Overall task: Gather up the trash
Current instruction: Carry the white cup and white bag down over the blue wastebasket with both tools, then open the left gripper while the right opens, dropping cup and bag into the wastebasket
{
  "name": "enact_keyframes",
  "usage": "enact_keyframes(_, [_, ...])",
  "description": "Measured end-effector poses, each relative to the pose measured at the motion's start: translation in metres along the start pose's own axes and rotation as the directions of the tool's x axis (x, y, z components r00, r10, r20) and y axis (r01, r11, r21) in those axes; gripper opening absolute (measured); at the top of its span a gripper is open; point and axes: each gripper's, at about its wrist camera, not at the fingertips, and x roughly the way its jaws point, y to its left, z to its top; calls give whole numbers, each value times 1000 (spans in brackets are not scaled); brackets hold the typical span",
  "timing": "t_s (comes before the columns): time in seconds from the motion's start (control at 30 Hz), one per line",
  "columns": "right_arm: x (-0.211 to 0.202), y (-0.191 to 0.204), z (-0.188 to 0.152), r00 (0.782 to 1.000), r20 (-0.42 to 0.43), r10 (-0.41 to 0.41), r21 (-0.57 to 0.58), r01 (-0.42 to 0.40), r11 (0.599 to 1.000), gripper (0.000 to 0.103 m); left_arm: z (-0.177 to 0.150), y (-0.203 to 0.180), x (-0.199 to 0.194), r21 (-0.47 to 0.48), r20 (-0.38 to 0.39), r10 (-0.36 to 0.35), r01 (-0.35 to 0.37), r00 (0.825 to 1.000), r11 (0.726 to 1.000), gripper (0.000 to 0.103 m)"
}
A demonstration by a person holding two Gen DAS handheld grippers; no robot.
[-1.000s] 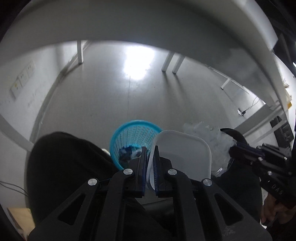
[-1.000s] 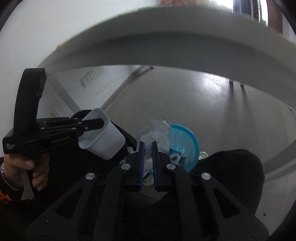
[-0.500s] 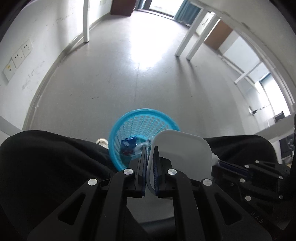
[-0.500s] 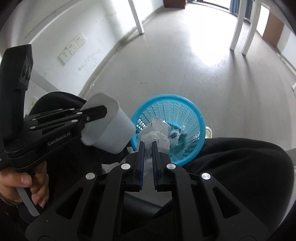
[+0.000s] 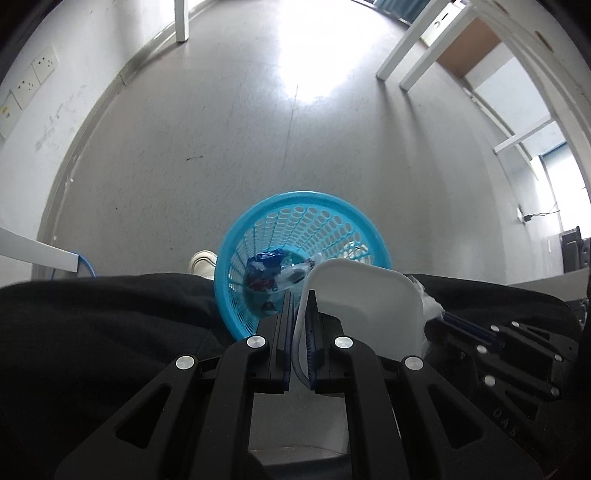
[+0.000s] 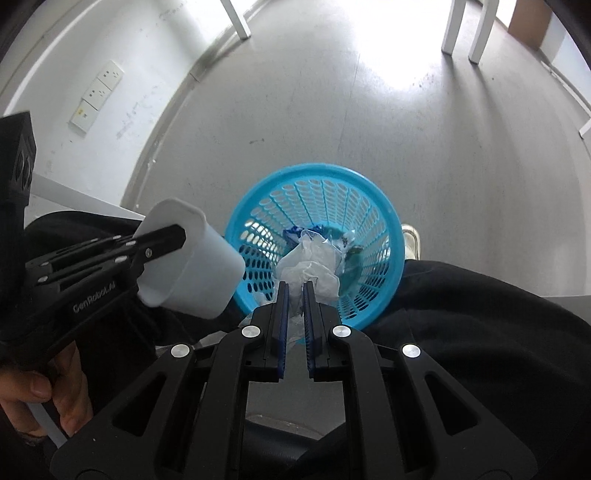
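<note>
A blue mesh waste basket [image 5: 303, 236] [image 6: 321, 206] stands on the grey floor between a person's dark-clad legs, with several wrappers lying at its bottom. My left gripper [image 5: 300, 295] is shut on the rim of a white plastic cup [image 5: 364, 299], held just at the basket's near edge. In the right wrist view that cup [image 6: 192, 266] hangs to the basket's left. My right gripper [image 6: 294, 286] is shut on a crumpled clear plastic wrapper [image 6: 310, 269] directly over the basket's mouth.
Dark trouser legs [image 5: 92, 332] [image 6: 480, 332] flank the basket, and a shoe [image 5: 202, 260] shows beside it. White table legs [image 5: 397, 66] [image 6: 236, 18] stand farther off. Wall sockets [image 6: 98, 96] sit on the left wall. A hand [image 6: 55, 398] holds the left gripper's handle.
Both grippers have dropped from under the table edge down toward the basket, which now looks larger and closer. The cup and the wrapper stayed gripped throughout.
</note>
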Motion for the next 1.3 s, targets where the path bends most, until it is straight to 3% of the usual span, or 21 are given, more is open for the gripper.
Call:
enact_keyframes(0.17, [28, -7, 17, 999, -50, -12, 26, 13, 1000, 7, 12, -2, 23, 13, -30, 48, -48, 998, 999, 5])
enact_keyframes(0.3, [55, -25, 28, 994, -110, -7, 113, 20, 993, 8, 23, 0, 49, -8, -79, 61, -62, 995, 998, 6])
enact_keyframes(0.47, [87, -37, 41, 986, -166, -18, 135, 41, 990, 8, 35, 7, 76, -54, -140, 63, -71, 988, 996, 6])
enact_keyframes(0.63, [114, -45, 48, 975, -213, -67, 155, 102, 983, 8, 43, 9, 103, -48, -179, 90, -100, 980, 994, 6])
enact_keyframes(0.83, [137, -62, 49, 965, -255, -54, 207, 110, 972, 8, 50, 7, 114, -56, -181, 79, -91, 980, 994, 5])
enact_keyframes(0.9, [139, -66, 50, 966, -255, -49, 231, 110, 967, 12, 52, 9, 109, -71, -144, 56, -67, 988, 995, 8])
enact_keyframes(0.93, [139, -66, 50, 966, -253, -47, 239, 110, 965, 17, 54, 8, 107, -79, -124, 53, -63, 991, 995, 16])
enact_keyframes(0.97, [139, -68, 50, 967, -250, -54, 244, 117, 963, 25, 56, 9, 104, -88, -110, 43, -53, 993, 995, 33])
enact_keyframes(1.0, [139, -69, 50, 967, -248, -60, 244, 122, 962, 29, 56, 10, 102, -103, -99, 27, -37, 995, 994, 39])
enact_keyframes(1.3, [128, -68, 50, 967, -242, -78, 234, 136, 963, 31, 57, 11, 88, -136, -75, 63, -73, 995, 988, 39])
